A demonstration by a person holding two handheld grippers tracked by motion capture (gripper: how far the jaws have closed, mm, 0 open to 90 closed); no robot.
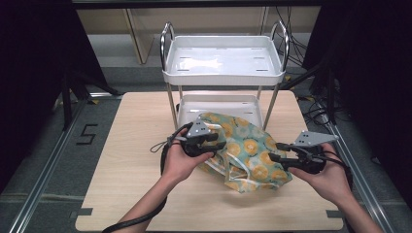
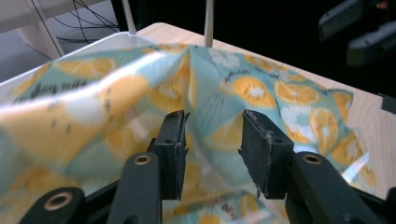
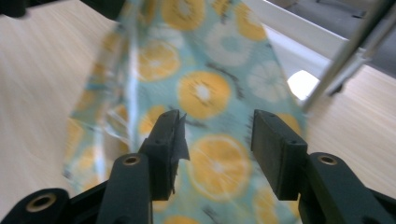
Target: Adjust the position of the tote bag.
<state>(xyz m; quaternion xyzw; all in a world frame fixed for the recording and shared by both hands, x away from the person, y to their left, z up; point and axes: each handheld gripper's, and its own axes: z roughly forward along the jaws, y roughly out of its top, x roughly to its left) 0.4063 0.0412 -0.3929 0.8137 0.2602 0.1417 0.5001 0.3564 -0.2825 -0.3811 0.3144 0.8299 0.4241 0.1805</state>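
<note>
Your orange-print cloth bag [image 1: 245,153] lies crumpled mid-counter [image 1: 126,145], its far edge against the lower tray [image 1: 218,103] of the white 2-tier cart [image 1: 223,60]. Your left claw [image 1: 216,141] sits at the bag's left side, jaws apart w/ fabric between them, not clamped. Your right claw [image 1: 274,156] is at the bag's right edge, jaws also apart over the print. Cart legs [image 1: 270,108] stand just behind the bag, close to both claws. Cable [image 1: 163,160] loops by your left hand [image 1: 182,162].
</note>
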